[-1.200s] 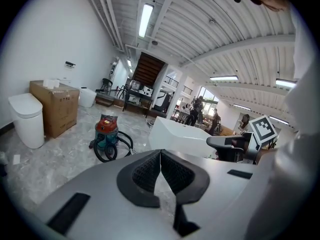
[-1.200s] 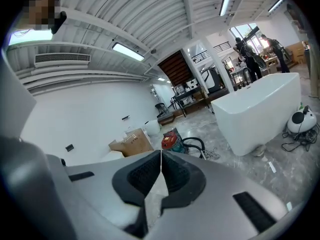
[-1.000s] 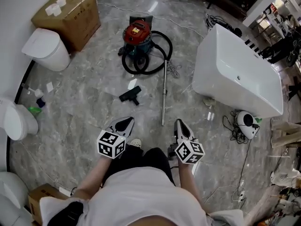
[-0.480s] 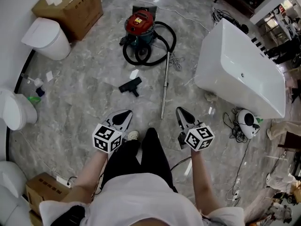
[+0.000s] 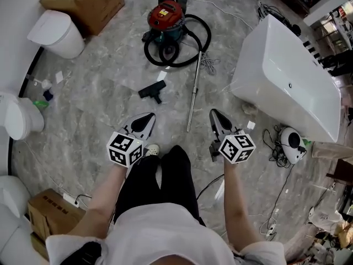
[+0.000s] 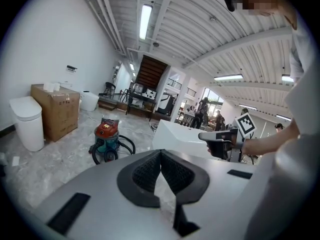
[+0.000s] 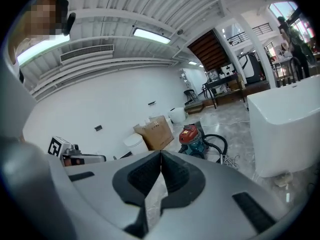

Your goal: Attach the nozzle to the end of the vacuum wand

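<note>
Both shut and empty, left gripper (image 5: 145,120) and right gripper (image 5: 215,117) have neared the wand (image 5: 193,90).

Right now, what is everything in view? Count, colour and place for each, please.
vacuum cleaner: one, red and teal, top centre
hose: one, black, coiled beside it
wand: one, silver, floor, centre
nozzle: one, black, left of wand, apart
bathtub: one, white, right
cardboard boxes: two, brown, top left, bottom left
bin: one, white, upper left
toilet: one, white, left edge
left claw: one, grey, shut, empty
right claw: one, grey, shut, empty
</note>
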### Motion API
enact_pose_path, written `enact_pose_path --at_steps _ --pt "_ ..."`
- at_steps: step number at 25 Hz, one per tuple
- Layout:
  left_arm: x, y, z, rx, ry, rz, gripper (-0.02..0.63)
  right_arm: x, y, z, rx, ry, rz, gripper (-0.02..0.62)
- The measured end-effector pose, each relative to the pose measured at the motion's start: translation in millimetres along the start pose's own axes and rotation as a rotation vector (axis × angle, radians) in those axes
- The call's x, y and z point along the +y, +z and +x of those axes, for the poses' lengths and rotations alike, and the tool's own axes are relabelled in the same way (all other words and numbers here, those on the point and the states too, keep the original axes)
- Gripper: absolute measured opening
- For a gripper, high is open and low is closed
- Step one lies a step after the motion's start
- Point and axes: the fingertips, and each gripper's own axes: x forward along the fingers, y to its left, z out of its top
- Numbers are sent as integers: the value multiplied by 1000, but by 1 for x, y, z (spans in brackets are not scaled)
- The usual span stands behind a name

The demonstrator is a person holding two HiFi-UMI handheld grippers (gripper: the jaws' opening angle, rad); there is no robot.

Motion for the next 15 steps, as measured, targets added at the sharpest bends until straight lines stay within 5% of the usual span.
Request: enact_pose_path --at_steps 15 --pt "39 -42 72 39 39 -69 9 -82 -48 39 32 -29 156 15"
